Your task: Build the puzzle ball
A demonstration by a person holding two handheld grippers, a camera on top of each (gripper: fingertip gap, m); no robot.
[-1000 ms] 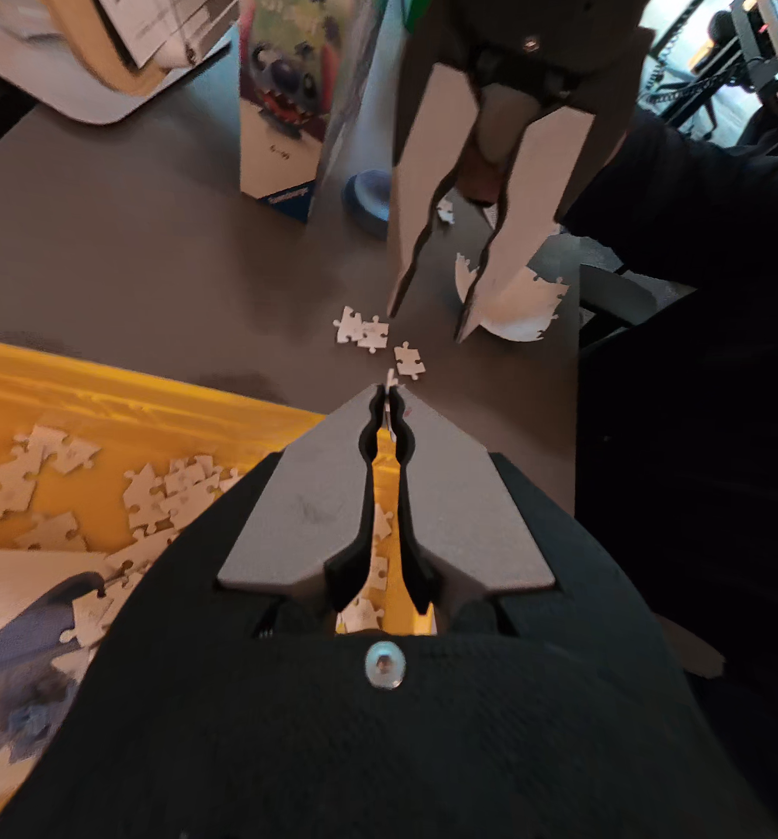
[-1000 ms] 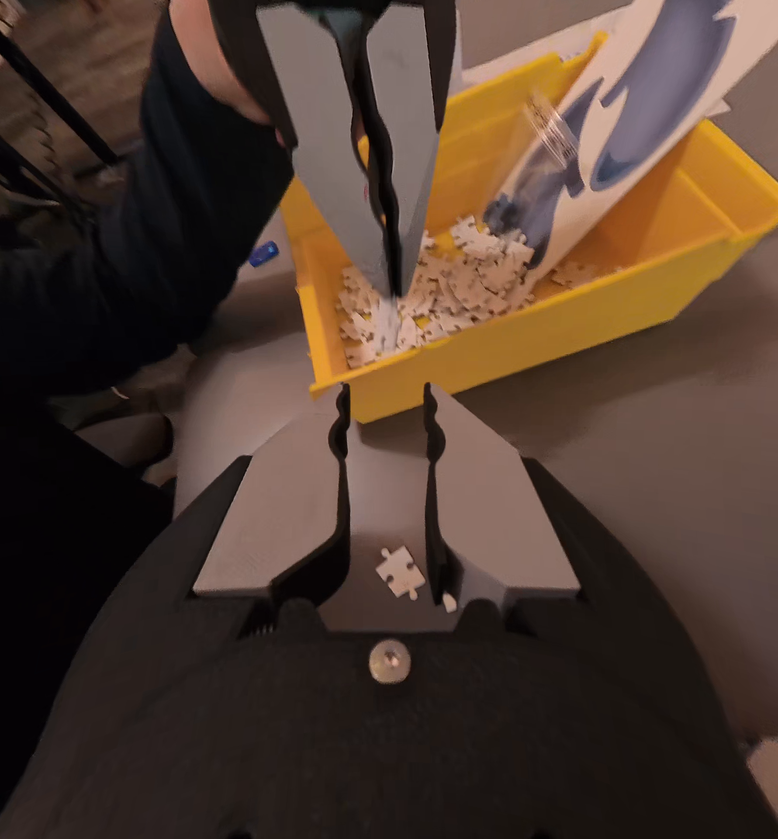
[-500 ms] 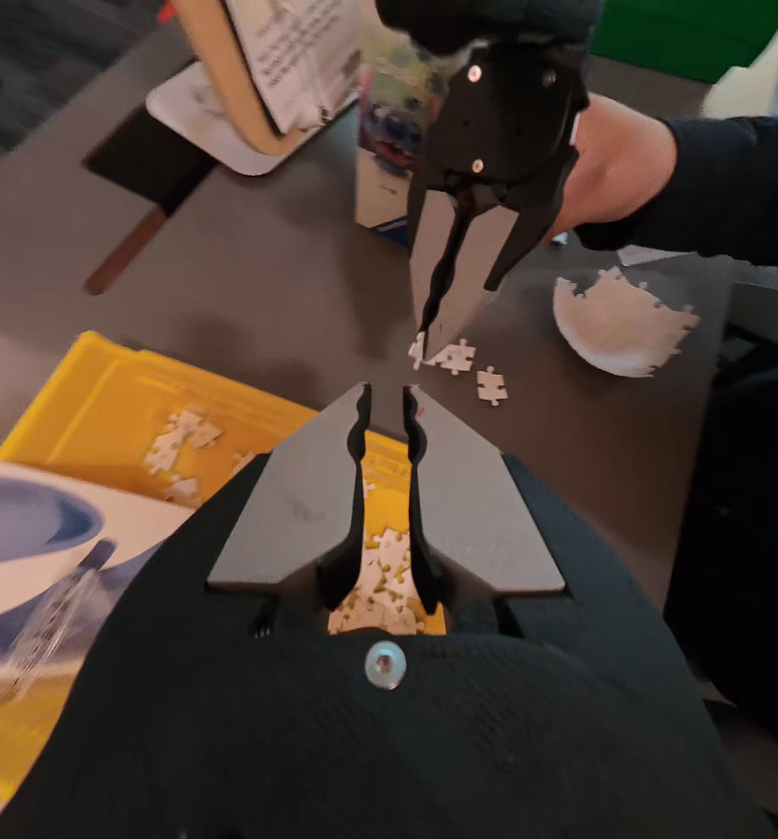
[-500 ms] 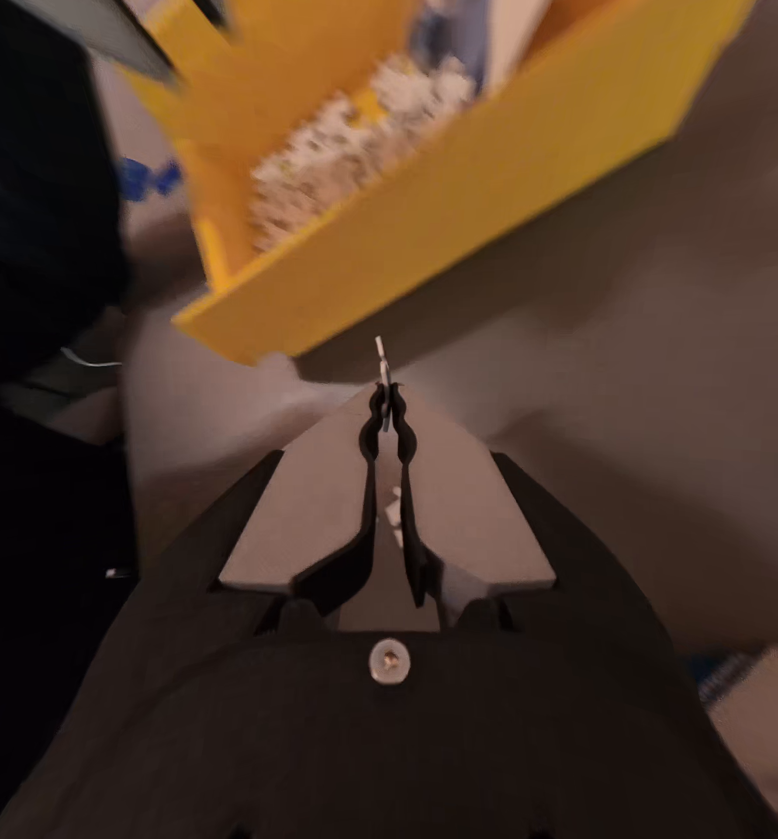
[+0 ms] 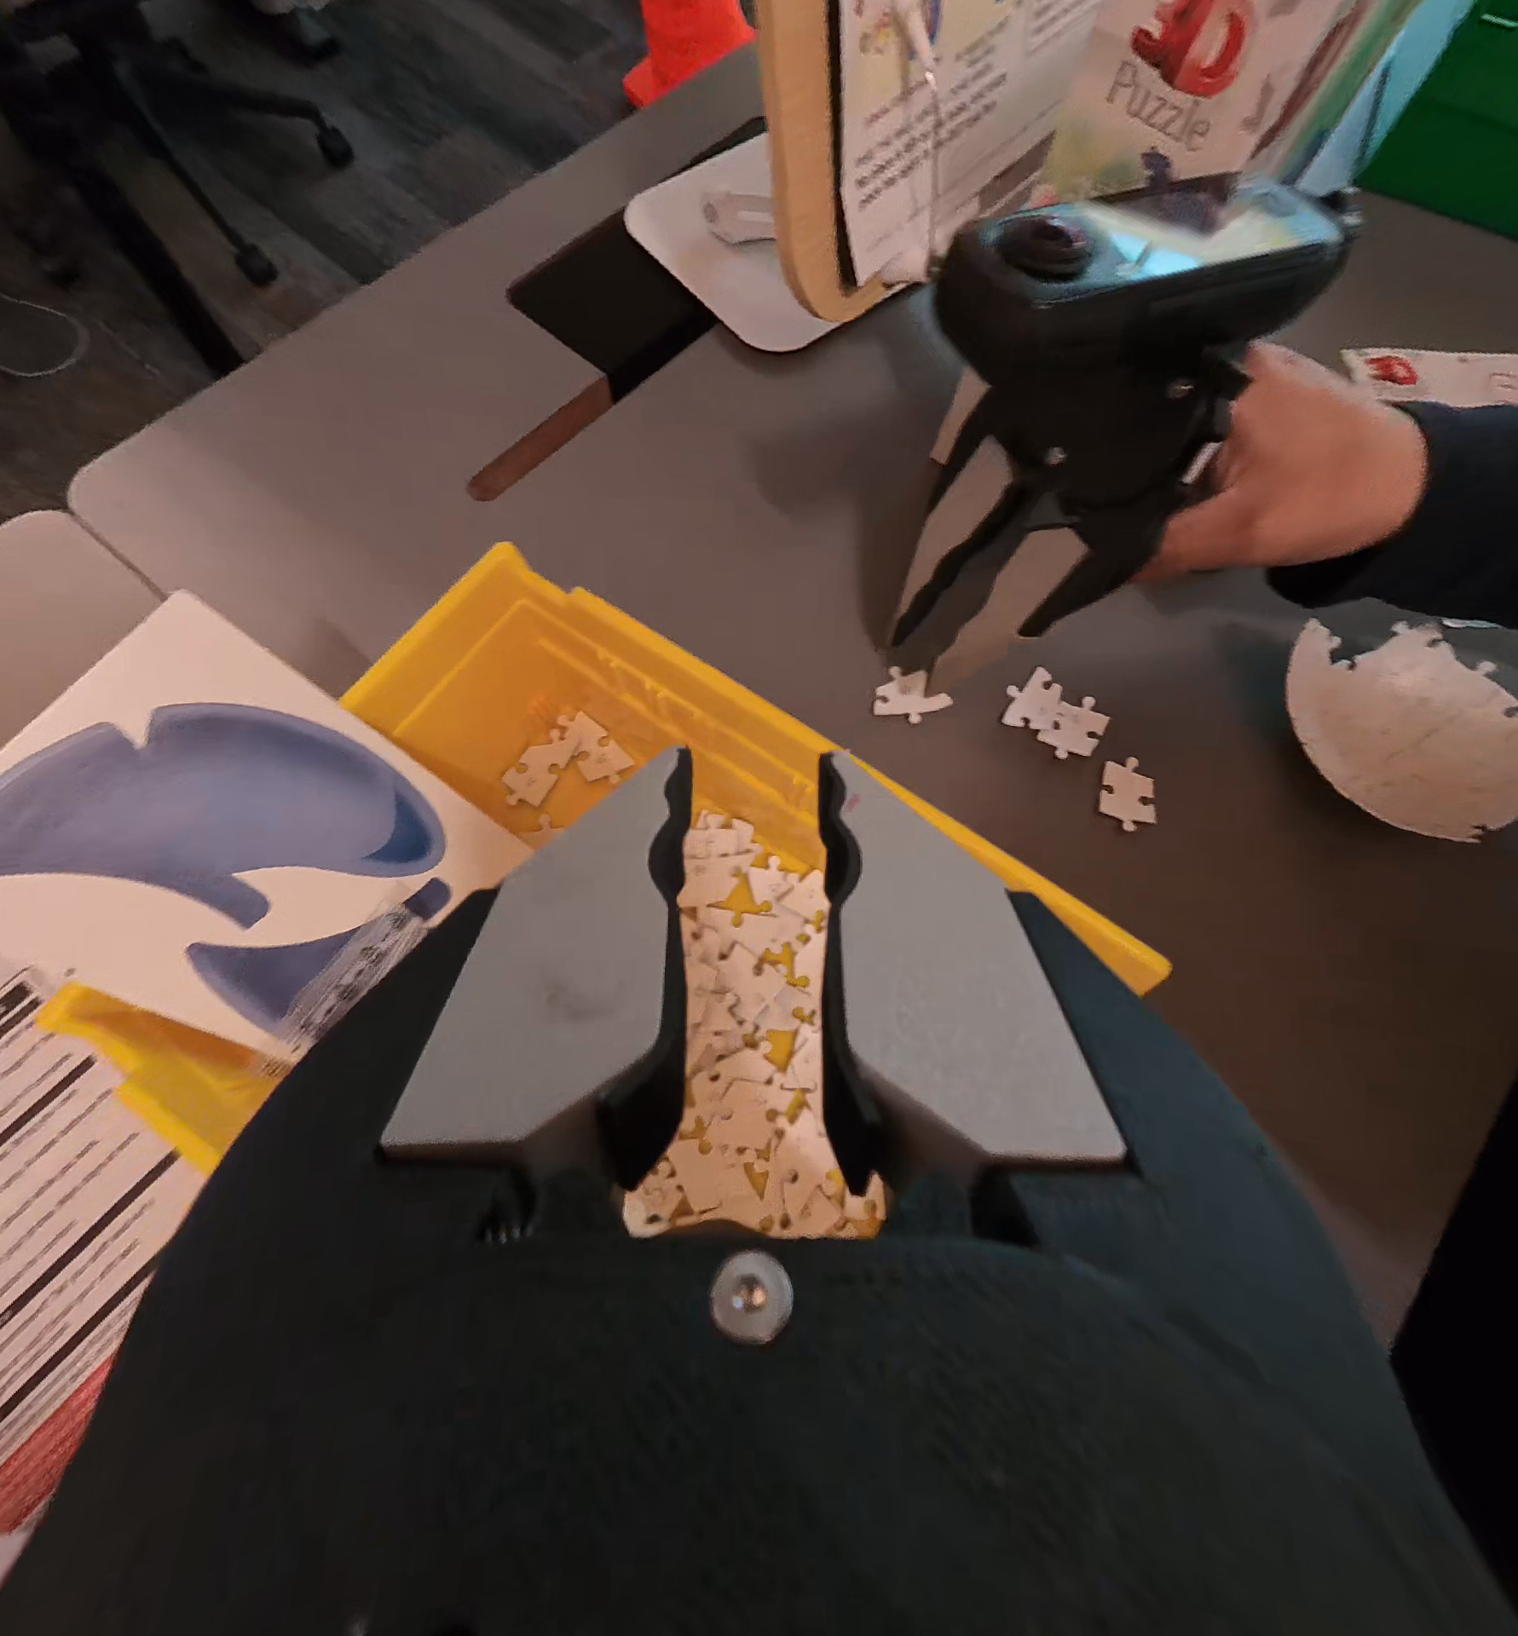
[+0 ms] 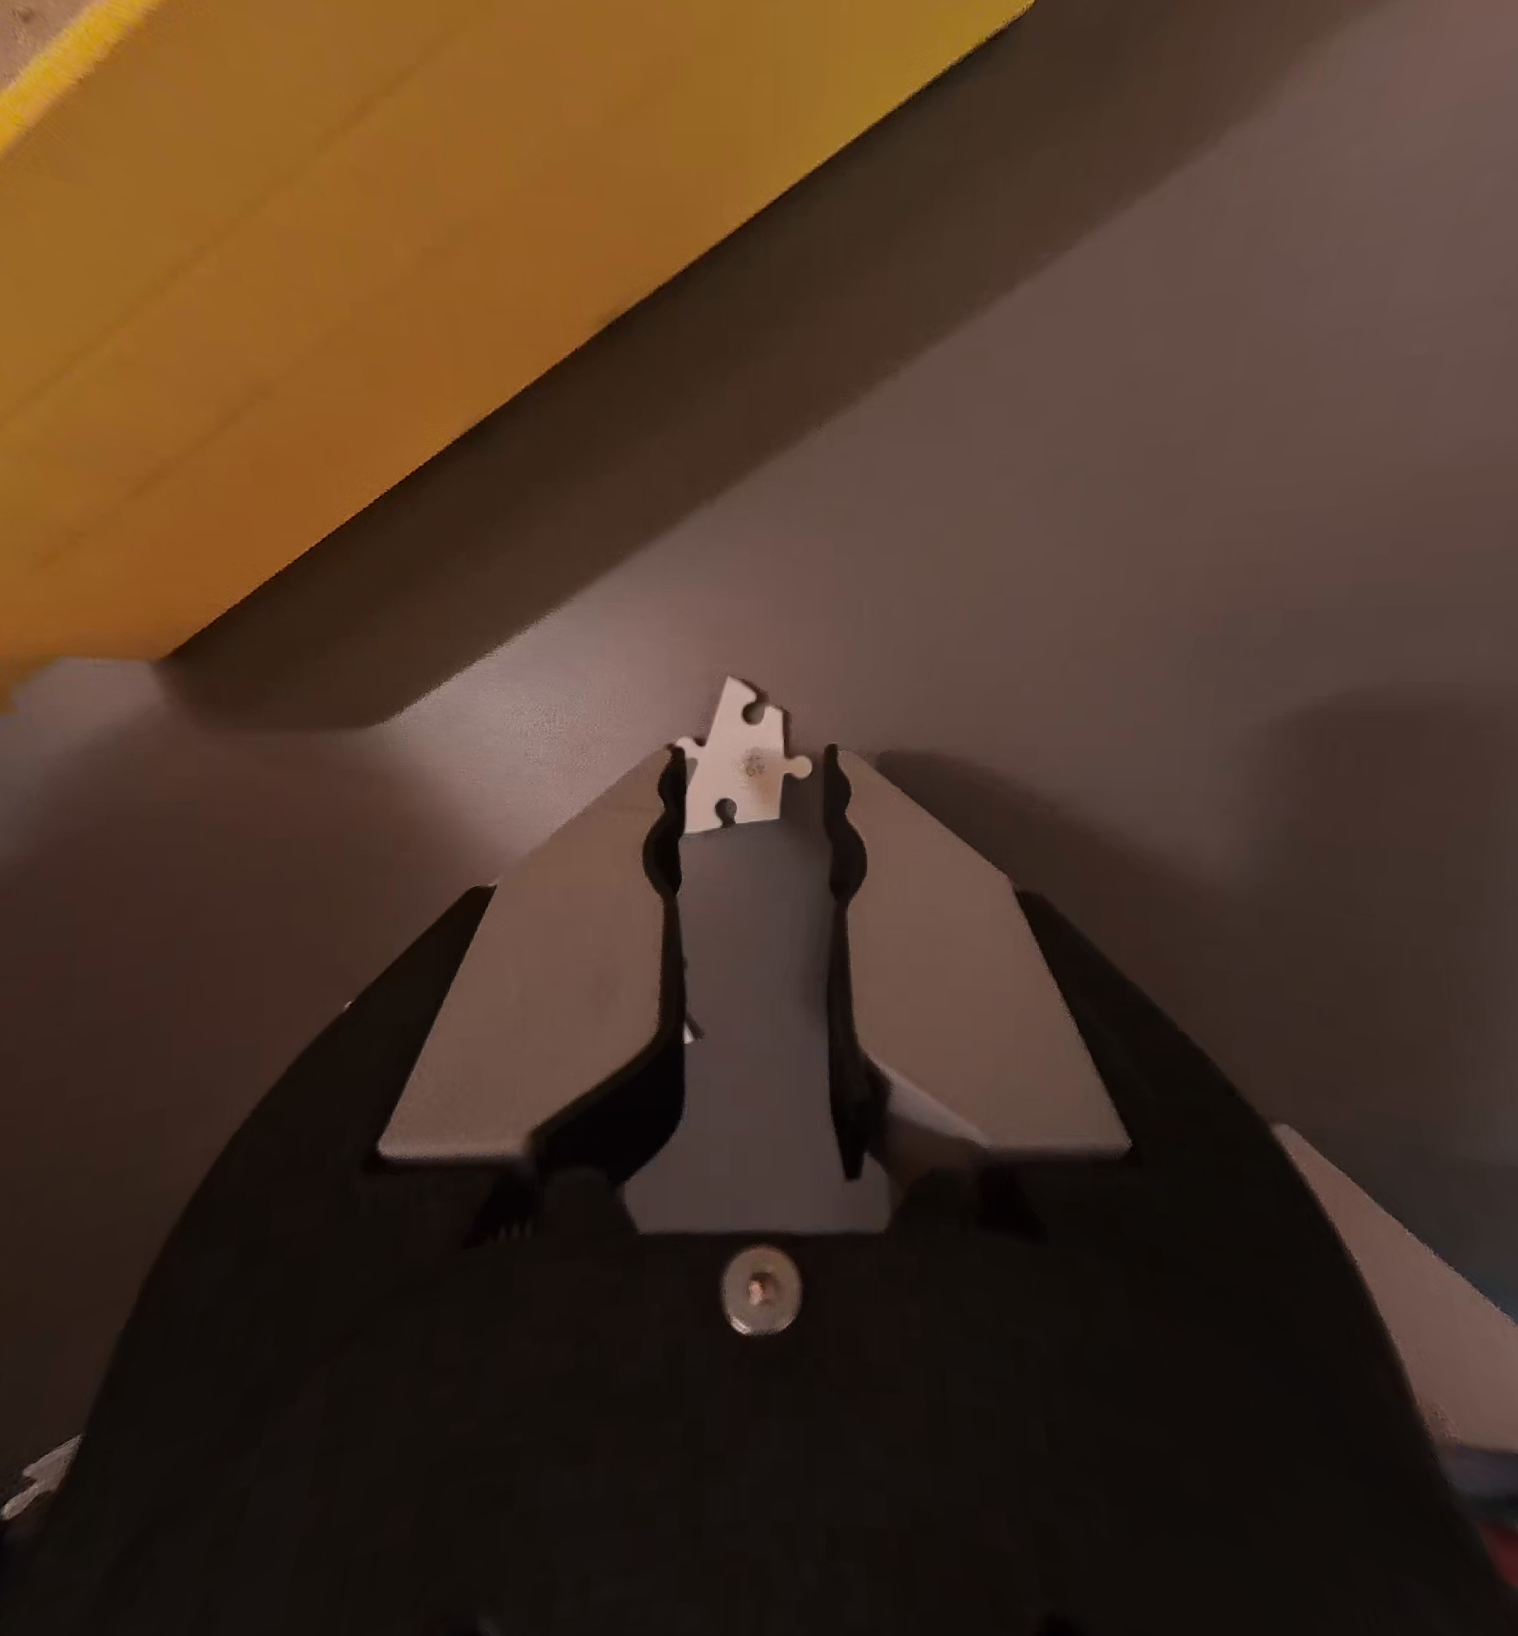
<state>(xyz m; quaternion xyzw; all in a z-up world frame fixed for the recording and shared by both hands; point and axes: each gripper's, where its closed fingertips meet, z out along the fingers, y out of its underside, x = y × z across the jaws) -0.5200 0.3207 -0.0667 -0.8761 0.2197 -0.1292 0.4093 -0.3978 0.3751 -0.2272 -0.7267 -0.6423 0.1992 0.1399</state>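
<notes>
**Right jaws have let go of the piece; left has pulled back over the bin**

Since half a second ago: right gripper [image 6: 751,752] went from pinching a puzzle piece edge-on to jaws spread, and the single puzzle piece [image 6: 742,770] now lies flat on the grey surface [image 6: 1180,531] between its fingertips. Left gripper [image 5: 755,761] has widened too, jaws spread, nothing between them, hovering above the yellow bin [image 5: 985,850].

Left wrist view:
- Bin holds a heap of loose white pieces [image 5: 746,1018], seen through the jaw gap; a printed sheet with blue shapes [image 5: 179,823] leans into it at 9 o'clock.
- Right gripper at 1 o'clock, held by a hand [image 5: 1304,487], tips down at the dropped piece.
- A joined pair of pieces [image 5: 1056,721] and a lone piece [image 5: 1127,792] lie just right of it.
- The partly built puzzle ball [image 5: 1428,744], a white half shell, sits at 2 o'clock, near the frame edge.
- Puzzle box [image 5: 1180,88] stands at 12–1 o'clock, far side.

Right wrist view: bin wall fills 10–11 o'clock, apart from the piece.
</notes>
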